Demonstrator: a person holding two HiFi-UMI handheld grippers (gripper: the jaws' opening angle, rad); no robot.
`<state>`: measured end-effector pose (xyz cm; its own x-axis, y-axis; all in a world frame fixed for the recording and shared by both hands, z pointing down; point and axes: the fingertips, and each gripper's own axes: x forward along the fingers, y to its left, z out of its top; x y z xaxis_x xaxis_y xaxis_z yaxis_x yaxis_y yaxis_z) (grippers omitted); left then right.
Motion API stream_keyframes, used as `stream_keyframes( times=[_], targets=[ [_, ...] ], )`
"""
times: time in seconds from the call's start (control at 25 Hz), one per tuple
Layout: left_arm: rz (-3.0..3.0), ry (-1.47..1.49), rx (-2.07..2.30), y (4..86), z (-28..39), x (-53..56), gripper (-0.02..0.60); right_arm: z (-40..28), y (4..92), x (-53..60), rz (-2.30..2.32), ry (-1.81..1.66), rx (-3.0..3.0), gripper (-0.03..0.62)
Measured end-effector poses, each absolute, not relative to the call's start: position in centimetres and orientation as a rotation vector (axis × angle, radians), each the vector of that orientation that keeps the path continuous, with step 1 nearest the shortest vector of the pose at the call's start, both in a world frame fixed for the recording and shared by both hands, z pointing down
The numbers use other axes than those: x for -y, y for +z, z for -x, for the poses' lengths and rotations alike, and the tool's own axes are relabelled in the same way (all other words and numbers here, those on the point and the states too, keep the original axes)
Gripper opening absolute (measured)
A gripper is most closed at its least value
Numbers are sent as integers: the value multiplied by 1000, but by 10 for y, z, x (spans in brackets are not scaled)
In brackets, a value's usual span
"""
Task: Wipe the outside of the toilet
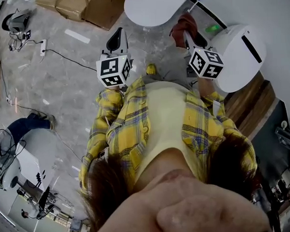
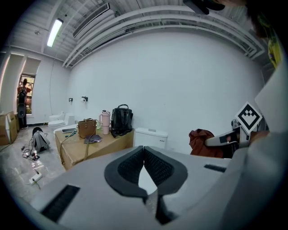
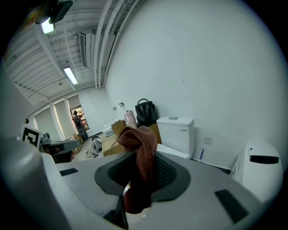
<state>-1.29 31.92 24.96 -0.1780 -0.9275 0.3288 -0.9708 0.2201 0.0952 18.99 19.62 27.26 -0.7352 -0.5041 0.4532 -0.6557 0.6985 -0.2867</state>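
Observation:
The white toilet shows as a rounded lid [image 1: 150,8] at the top of the head view and as a tank [image 3: 177,132] against the wall. Its tank [image 2: 150,137] also stands ahead of my left gripper. My right gripper [image 3: 143,157] is shut on a reddish-brown cloth [image 3: 140,148] that bunches above the jaws and hangs below them. In the head view this cloth [image 1: 184,22] is held up near the toilet by the right gripper [image 1: 187,36]. My left gripper [image 2: 144,152] is shut with its pads touching and nothing between them; it [image 1: 117,37] is raised over the floor.
A white domed bin [image 1: 240,52] stands right of the toilet. A cardboard box table [image 2: 90,146] carries a black backpack [image 2: 121,119], a pink bottle [image 2: 105,122] and a brown handbag [image 2: 87,128]. Cables and a device [image 1: 18,27] lie on the floor at left.

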Motion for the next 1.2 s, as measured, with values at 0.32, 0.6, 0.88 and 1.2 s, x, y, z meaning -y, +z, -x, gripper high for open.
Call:
stream_keyframes(
  times=[0.32,0.6,0.88,1.2],
  targets=[
    [-1741,210,2182,261,39,-292,8,-158,283,-168,-886,617,2558,115],
    [-1753,211,2204,264,71,-227,9,-123,295,-108,-862,631,2553,115],
    [-1773,247,2184,262,92,-157,8,-91,304,-46,-806,635,2558,115],
    [-1812,292,2157,267,110,-96,8,-64,319,-5,-774,675,2551,115]
  ],
)
